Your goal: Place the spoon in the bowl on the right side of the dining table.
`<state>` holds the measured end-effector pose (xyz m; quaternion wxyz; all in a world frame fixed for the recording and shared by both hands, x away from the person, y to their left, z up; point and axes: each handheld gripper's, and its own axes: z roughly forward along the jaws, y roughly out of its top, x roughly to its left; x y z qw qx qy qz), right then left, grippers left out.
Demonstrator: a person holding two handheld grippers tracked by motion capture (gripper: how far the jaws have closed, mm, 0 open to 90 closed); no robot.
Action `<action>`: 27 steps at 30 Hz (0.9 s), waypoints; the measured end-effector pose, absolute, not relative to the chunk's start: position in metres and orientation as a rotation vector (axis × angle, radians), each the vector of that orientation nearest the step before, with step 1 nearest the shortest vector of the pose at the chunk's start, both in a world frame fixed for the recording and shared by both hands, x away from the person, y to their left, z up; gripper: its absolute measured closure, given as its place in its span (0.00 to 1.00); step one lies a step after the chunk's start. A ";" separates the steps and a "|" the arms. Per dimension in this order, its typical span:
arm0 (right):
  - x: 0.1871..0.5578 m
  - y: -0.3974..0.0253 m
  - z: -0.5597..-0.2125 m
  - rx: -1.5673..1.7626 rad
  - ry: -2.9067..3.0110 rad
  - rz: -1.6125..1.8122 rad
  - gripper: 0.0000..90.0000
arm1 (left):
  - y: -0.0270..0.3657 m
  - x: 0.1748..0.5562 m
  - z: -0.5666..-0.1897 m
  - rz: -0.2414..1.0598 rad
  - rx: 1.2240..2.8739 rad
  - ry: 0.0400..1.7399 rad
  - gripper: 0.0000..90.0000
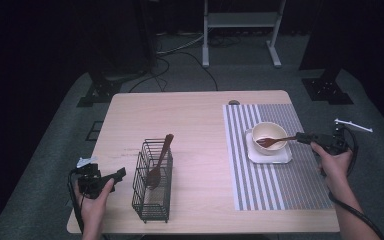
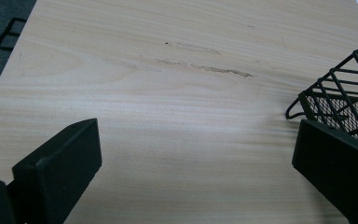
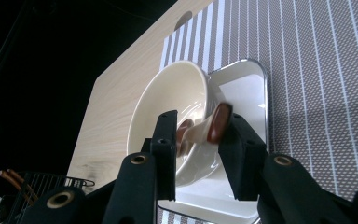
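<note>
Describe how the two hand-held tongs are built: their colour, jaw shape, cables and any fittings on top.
Both are black. The left tongs have blocky, flat-faced jaws, a pale plate on top and a black cable looping by the hand. The right tongs show round brass-coloured fittings near the jaw bases and a thick black cable along the bare forearm.

Right gripper (image 3: 200, 135) pinching blurred brown handle (image 3: 216, 123), perhaps a fork's, cream bowl (image 3: 168, 100) behind

You've got grey carpet floor (image 1: 45, 165), dark room bkgd, white frame legs (image 1: 240, 30) behind the wood table (image 1: 190, 120).
</note>
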<state>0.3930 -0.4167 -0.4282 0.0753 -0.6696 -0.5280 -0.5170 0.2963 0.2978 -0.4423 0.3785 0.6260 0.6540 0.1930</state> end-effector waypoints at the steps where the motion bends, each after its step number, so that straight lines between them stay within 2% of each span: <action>1: 0.392 -0.416 -0.429 -2.006 -1.585 -1.548 0.74 | 0.297 0.296 -0.442 0.492 1.599 1.671 0.00; 27: 0.373 -0.403 -0.442 -1.930 -1.627 -1.526 0.67 | 0.297 0.295 -0.442 0.494 1.612 1.663 0.00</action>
